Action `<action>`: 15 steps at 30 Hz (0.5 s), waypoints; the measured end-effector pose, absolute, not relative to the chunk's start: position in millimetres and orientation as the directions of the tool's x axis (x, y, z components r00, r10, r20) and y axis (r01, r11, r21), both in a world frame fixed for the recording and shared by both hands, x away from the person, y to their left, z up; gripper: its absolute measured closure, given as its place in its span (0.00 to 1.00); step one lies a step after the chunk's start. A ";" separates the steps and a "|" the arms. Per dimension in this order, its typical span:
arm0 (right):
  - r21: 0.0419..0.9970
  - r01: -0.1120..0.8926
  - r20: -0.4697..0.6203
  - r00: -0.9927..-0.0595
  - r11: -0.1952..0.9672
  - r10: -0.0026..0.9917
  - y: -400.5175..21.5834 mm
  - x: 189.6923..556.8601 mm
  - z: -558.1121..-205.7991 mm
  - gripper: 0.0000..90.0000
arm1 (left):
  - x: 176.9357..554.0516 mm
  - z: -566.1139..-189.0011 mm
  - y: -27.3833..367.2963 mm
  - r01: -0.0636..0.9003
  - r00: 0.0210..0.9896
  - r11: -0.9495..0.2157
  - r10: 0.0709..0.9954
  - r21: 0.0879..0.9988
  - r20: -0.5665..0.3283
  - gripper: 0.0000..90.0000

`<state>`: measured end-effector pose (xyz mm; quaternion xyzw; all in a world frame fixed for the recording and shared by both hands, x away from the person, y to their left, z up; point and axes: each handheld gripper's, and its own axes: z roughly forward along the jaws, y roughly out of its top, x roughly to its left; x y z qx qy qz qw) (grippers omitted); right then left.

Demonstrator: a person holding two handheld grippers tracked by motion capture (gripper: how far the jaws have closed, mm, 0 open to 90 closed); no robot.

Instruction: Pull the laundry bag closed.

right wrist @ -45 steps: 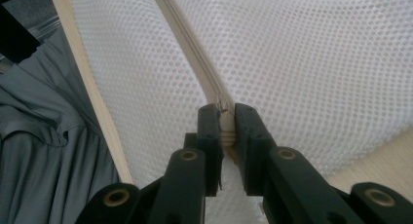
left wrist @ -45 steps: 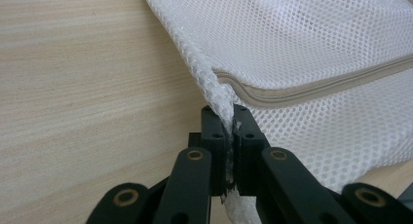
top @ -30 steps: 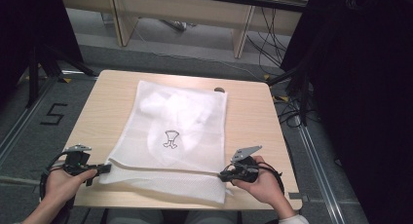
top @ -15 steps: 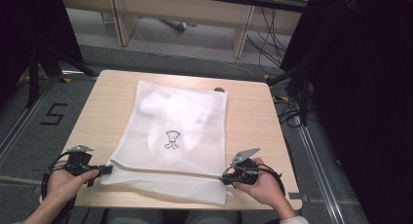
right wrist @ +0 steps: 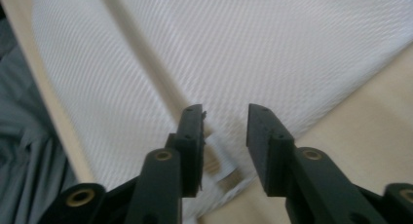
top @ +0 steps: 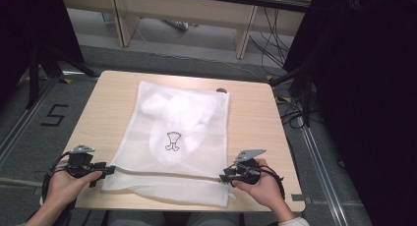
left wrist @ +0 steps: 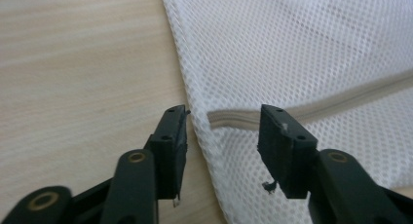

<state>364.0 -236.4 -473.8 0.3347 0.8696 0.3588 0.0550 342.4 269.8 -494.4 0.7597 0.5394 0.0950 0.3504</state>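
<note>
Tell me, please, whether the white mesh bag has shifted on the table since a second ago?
No. The white mesh bag lies as before, its far corner beside the dark spot at the table's back edge, though both grippers' jaws have just opened.

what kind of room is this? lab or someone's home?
Most likely a lab or recording workspace, not a home: a bare wooden table on grey floor with a taped number marking, loose cables behind, and black curtains at the sides.

A white mesh laundry bag [top: 177,137] with clothing inside lies flat on the wooden table [top: 251,123].
</note>
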 end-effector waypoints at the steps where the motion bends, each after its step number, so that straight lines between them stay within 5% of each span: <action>1: 0.668 0.540 0.129 -0.761 0.512 0.635 -239.0 365.3 -471.4 0.72 | 342.5 -493.6 270.5 0.743 0.393 -0.160 0.890 0.650 -0.230 0.54; 15: 0.716 0.588 0.136 -0.647 0.377 0.751 -253.2 375.2 -473.7 0.65 | 341.8 -491.1 272.9 0.705 0.328 -0.070 0.914 0.706 -0.237 0.43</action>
